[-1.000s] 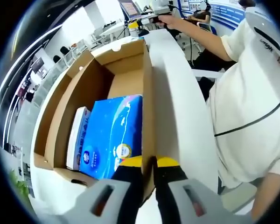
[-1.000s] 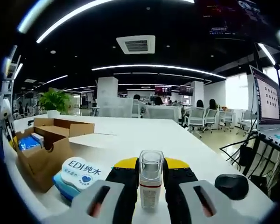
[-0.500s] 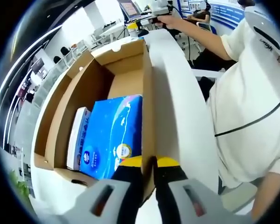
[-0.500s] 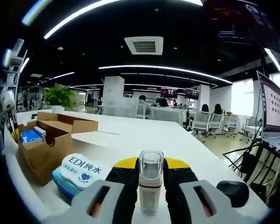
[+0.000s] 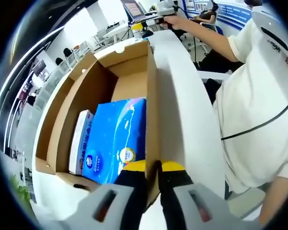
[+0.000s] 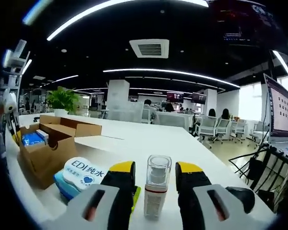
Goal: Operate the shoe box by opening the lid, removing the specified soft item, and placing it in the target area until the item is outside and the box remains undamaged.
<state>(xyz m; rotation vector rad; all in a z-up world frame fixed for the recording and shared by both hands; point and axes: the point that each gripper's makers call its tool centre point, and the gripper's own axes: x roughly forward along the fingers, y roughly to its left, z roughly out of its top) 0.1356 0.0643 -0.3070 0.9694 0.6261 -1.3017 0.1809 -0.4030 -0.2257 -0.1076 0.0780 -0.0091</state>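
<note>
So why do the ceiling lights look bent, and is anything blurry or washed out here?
Right gripper view: the fisheye lens bows the ceiling light strips into arcs, and the small clear bottle looks sharp. Left gripper view: the cardboard box walls curve, the white table glares nearly blank, and the far desks are soft.

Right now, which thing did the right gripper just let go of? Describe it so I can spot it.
On the white table, past the open cardboard box and the round-lidded wipes pack, a small bottle stands upright between the open right gripper jaws. It is the only clear-capped, upright thing there.
</note>
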